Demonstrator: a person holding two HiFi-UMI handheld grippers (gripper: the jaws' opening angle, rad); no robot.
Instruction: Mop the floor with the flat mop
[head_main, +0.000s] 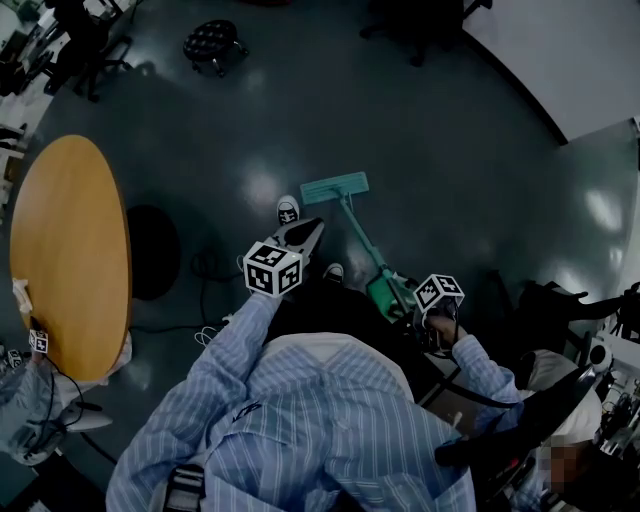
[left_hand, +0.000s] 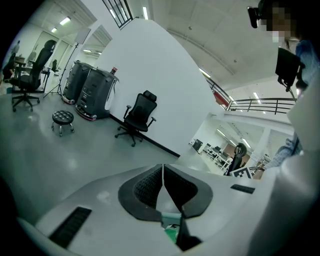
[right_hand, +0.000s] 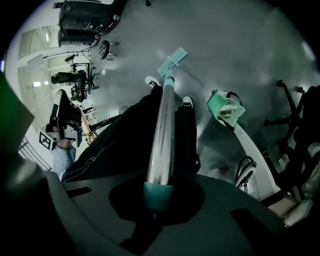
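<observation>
The flat mop has a teal head (head_main: 335, 187) lying flat on the dark grey floor, just ahead of my shoes (head_main: 288, 210). Its metal pole (head_main: 362, 243) slants back toward my right side. My right gripper (head_main: 422, 306) is shut on the pole's upper end. In the right gripper view the pole (right_hand: 162, 130) runs straight out from the gripper (right_hand: 159, 196) to the mop head (right_hand: 173, 59). My left gripper (head_main: 303, 233) hovers left of the pole, apart from it. Its jaws (left_hand: 162, 181) are shut with nothing between the pads.
A round wooden table (head_main: 70, 260) stands at the left, with a dark round patch (head_main: 152, 250) and cables (head_main: 205, 268) beside it. A black stool (head_main: 212, 42) and office chairs (left_hand: 139, 117) stand farther off. Bags and gear (head_main: 560, 300) crowd the right.
</observation>
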